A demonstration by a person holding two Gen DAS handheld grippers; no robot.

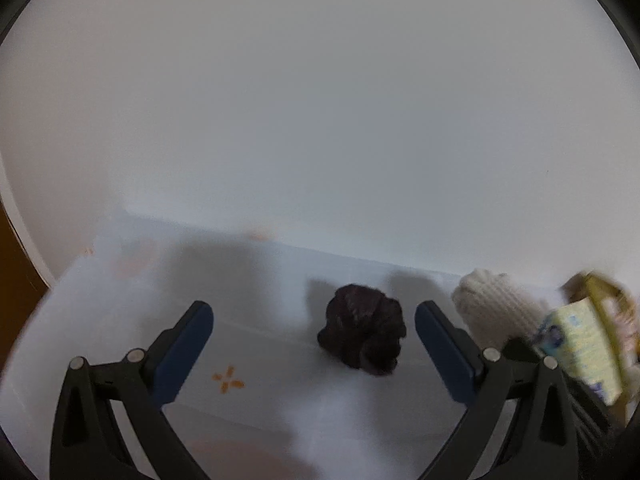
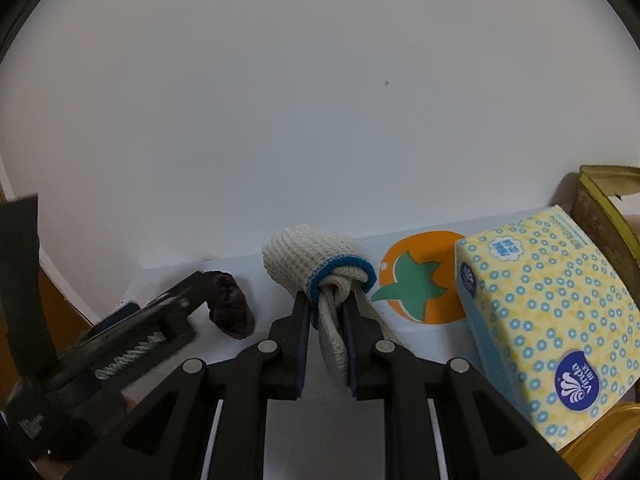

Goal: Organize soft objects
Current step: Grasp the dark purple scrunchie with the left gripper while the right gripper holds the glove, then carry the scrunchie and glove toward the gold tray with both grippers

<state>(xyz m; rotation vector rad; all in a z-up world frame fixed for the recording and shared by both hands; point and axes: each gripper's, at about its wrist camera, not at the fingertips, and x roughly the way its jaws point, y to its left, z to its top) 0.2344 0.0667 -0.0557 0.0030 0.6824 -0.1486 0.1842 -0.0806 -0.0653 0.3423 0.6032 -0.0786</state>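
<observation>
A cream knitted glove (image 2: 308, 258) rolled into a bundle with a blue cuff is pinched between the pads of my right gripper (image 2: 326, 304), which is shut on its loose end. In the left wrist view the same glove (image 1: 492, 304) shows at the right. A dark maroon scrunchie (image 1: 364, 332) lies on the white cloth between the wide-apart fingers of my left gripper (image 1: 314, 312), which is open and does not touch it. The right wrist view shows the scrunchie (image 2: 232, 306) partly behind the left gripper's body (image 2: 132, 340).
A yellow tissue pack (image 2: 556, 312) with blue dots sits at the right, also blurred in the left wrist view as the tissue pack (image 1: 580, 344). A gold tin (image 2: 600, 208) stands behind it. The white tablecloth (image 2: 416, 280) bears an orange fruit print. A white wall rises right behind.
</observation>
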